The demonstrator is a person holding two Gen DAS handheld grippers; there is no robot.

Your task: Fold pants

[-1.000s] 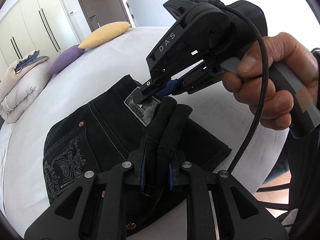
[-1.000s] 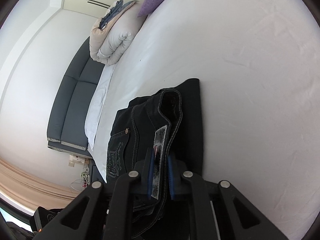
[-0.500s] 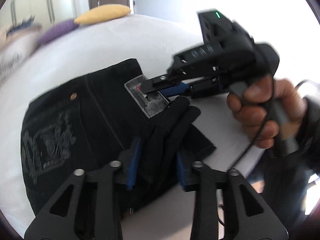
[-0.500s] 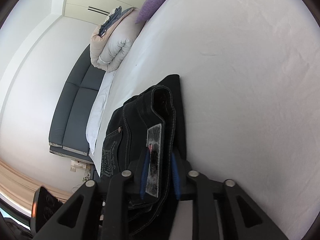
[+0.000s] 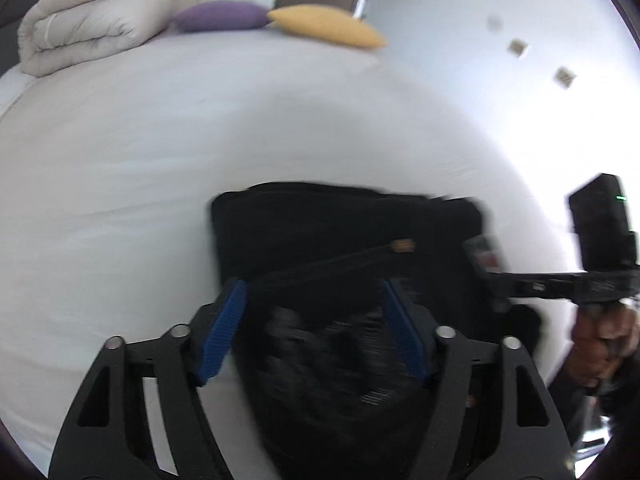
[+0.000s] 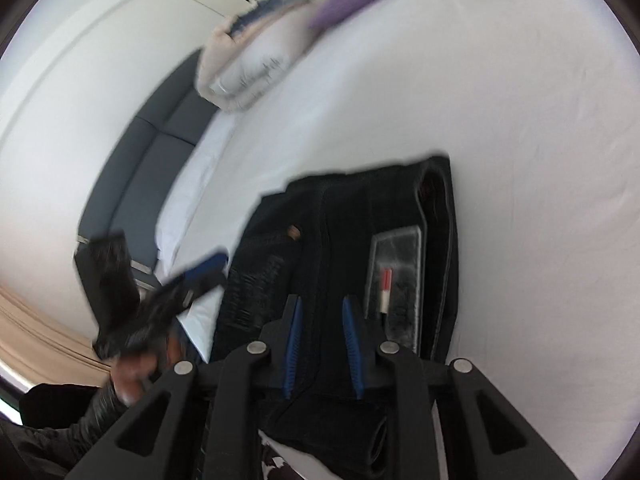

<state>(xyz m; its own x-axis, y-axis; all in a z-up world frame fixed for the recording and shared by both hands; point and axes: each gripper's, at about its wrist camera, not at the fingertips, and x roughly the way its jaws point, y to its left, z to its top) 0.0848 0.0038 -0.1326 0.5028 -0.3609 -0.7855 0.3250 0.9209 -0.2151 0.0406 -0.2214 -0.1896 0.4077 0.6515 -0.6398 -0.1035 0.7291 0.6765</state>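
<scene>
1. The pants (image 5: 340, 232) lay folded into a dark block on the white bed (image 5: 120, 160), near its lower edge; in the left wrist view the cloth was smeared by motion blur, so seams and pocket stitching could hardly be read; a small copper rivet (image 5: 402, 245) showed only as a streak.
2. The left gripper (image 5: 320, 332) hung over the pants with its jaws apart and opening; dark cloth lay under the gap, but the blue pads (image 5: 224, 336) did not press on it, so nothing was grasped; its lower frame was cut off by the picture's edge.
3. In the right wrist view the right gripper (image 6: 322, 350) stood over the pants (image 6: 352, 240), its jaws narrow and closing; a dark band of cloth ran through the gap; whether the pads (image 6: 292, 344) pinched it I could not tell.
4. A grey label (image 6: 396, 280) with a red mark lay on the waistband, just beside the right gripper; its print was too blurred to read.
5. The left gripper (image 6: 200, 276) appeared in the right wrist view as a blurred dark shape beside the pants; the hand (image 6: 132, 376) holding it was half hidden behind the frame.
6. Far up the bed sat a rolled duvet (image 5: 88, 28), a purple cushion (image 5: 220, 14) and a yellow cushion (image 5: 324, 26); a sofa (image 6: 148, 172) behind was partly hidden by the bed.
</scene>
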